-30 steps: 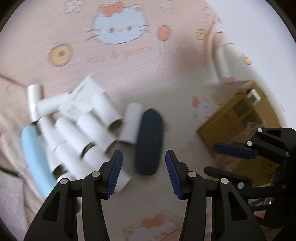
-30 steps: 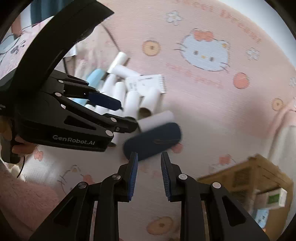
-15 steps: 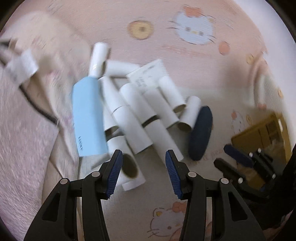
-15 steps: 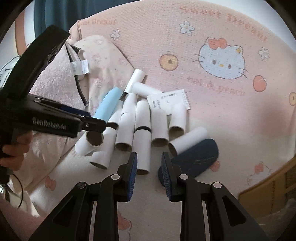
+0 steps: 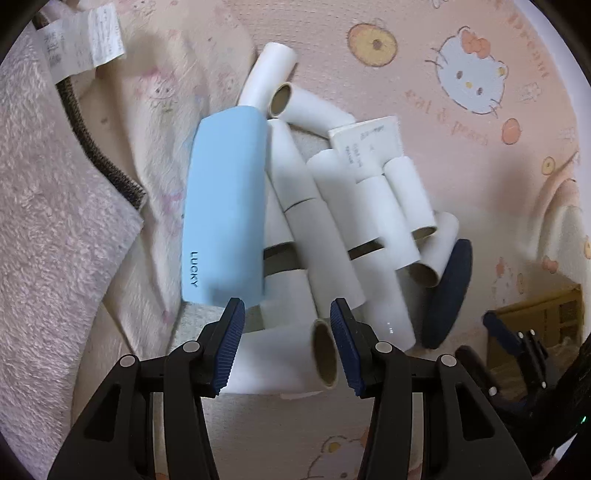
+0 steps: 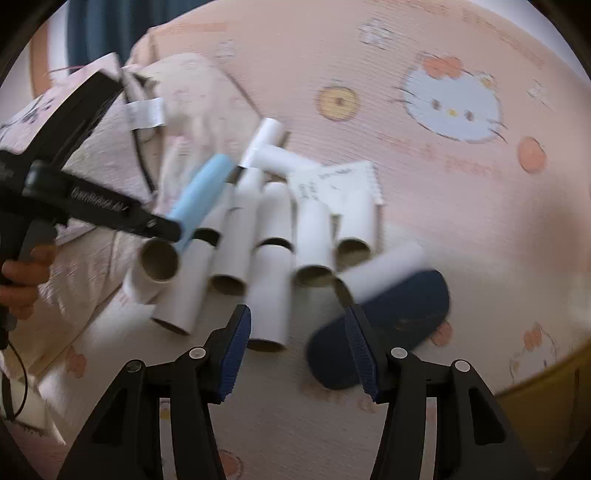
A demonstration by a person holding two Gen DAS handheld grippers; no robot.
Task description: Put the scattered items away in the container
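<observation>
Under the left wrist camera, the left gripper (image 5: 286,347) hung with its jaws apart and nothing clamped, the nearest white tube (image 5: 284,363) lying crosswise between the blue pads with its brown open end facing right. That tube looked like the sensible first pick: a good grip would probably mean settling lower so the pads met its round wall squarely, mid-length, then closing gently, since thin cardboard would likely crush. Just beyond it lay the light blue case (image 5: 225,210) marked LUCKY, leaning on the heap of paper tubes (image 5: 332,206), with a small white card (image 5: 369,144) on the far side and a dark navy case (image 5: 448,295) at the right edge of the pile. Everything rested on a soft pink cartoon-cat blanket (image 5: 461,55), with a fluffy towel (image 5: 48,221) bunched at the left, and a corner of the cardboard box (image 5: 539,310), the likely container, showed at far right, well apart from the pile. From the right wrist camera, which was blurred, the right gripper (image 6: 299,347) was opening its jaws, with nothing between them; the navy case (image 6: 391,317) lay just past its right pad, and it would need centring over it before closing. A hand (image 6: 22,273) held the left gripper (image 6: 162,225) at the left, and a dark curtain (image 6: 107,22) showed at the far top.
</observation>
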